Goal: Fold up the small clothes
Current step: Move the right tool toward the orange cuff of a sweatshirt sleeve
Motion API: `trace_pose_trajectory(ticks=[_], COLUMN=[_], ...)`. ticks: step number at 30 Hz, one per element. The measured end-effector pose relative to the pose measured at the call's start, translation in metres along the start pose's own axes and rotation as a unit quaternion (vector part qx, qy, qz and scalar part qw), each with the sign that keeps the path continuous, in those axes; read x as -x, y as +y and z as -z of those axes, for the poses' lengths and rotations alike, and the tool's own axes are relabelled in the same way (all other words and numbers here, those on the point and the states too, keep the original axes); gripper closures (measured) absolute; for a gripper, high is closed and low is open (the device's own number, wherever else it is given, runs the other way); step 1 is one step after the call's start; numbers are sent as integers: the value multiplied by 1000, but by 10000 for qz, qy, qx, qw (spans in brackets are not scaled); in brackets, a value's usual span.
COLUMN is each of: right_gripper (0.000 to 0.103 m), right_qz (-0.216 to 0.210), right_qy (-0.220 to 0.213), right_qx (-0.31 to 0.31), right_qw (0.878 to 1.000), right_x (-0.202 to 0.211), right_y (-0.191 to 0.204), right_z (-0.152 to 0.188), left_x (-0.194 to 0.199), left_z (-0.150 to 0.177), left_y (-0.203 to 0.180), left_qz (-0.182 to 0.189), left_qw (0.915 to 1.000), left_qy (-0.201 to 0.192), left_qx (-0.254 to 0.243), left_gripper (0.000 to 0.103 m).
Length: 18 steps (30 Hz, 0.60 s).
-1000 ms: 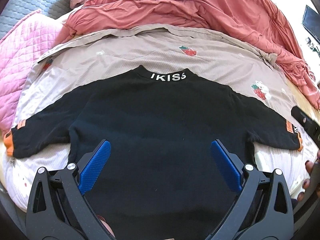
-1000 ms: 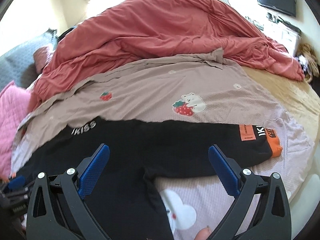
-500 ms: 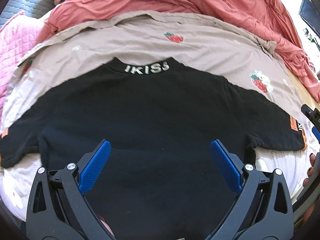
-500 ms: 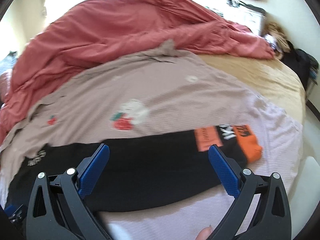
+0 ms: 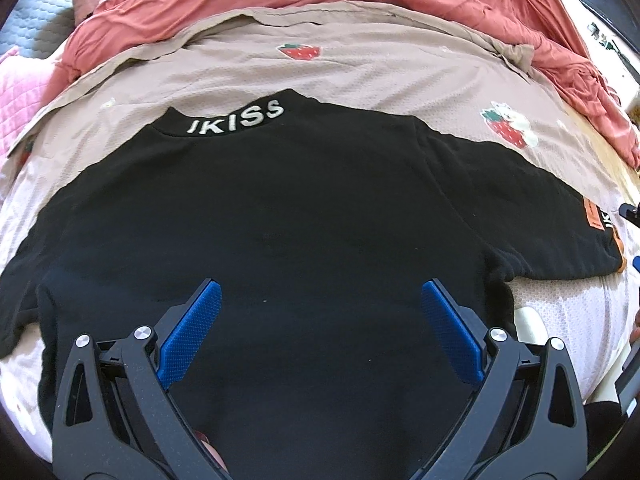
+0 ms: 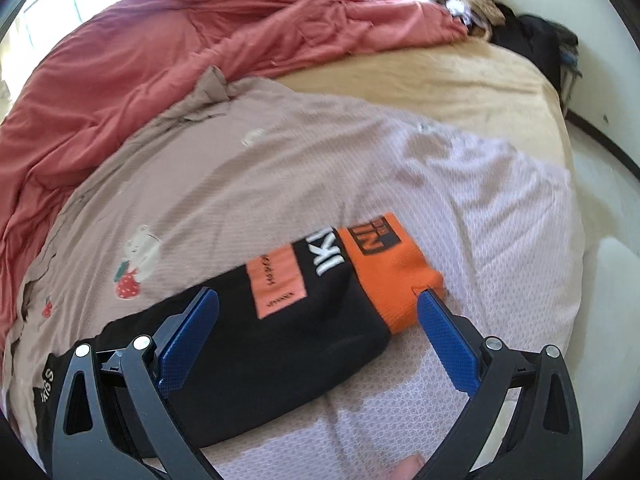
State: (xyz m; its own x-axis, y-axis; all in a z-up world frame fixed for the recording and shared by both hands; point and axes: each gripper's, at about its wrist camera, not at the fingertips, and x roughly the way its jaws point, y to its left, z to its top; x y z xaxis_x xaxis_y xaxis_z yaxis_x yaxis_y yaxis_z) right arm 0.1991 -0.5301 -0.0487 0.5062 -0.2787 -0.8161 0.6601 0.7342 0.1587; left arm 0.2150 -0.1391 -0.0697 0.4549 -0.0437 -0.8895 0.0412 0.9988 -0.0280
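The black cotton sweatshirt (image 5: 280,216) lies flat for folding; the right gripper (image 6: 318,334), spread wide, straddles its orange cuff (image 6: 390,272), seemingly untouched, while the left gripper (image 5: 320,330) gapes empty.

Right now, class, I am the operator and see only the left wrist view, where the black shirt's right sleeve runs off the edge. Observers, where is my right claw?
Observer: The right claw hangs over the end of that sleeve, one finger on each side of it.
Operator: Has it gripped anything?
Observer: No. Its jaws stand wide apart, with nothing pinched between them.
Operator: What does the sleeve end look like?
Observer: It ends in an orange cuff with black lettering, and the outer fingertip sits by the cuff's corner.
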Motion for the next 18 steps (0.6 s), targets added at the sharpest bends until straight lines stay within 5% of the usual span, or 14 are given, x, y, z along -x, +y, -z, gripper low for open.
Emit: trace_pose_trajectory(ticks=[10,18], right_gripper=[4,4], right_qz=[249,-132], right_qy=[376,302], right_qx=[-406,-1138], right_qw=[9982,9930], right_x=[-31,-41], right_y=[-13,-25], right_z=[2,-2], left_x=[-16,-28], left_z=[9,17], left_y=[-9,-5], left_qz=[-135,-139], left_qw=[9997,9996], left_qy=[53,133], left_qx=[-199,-186], left_gripper=[9,9])
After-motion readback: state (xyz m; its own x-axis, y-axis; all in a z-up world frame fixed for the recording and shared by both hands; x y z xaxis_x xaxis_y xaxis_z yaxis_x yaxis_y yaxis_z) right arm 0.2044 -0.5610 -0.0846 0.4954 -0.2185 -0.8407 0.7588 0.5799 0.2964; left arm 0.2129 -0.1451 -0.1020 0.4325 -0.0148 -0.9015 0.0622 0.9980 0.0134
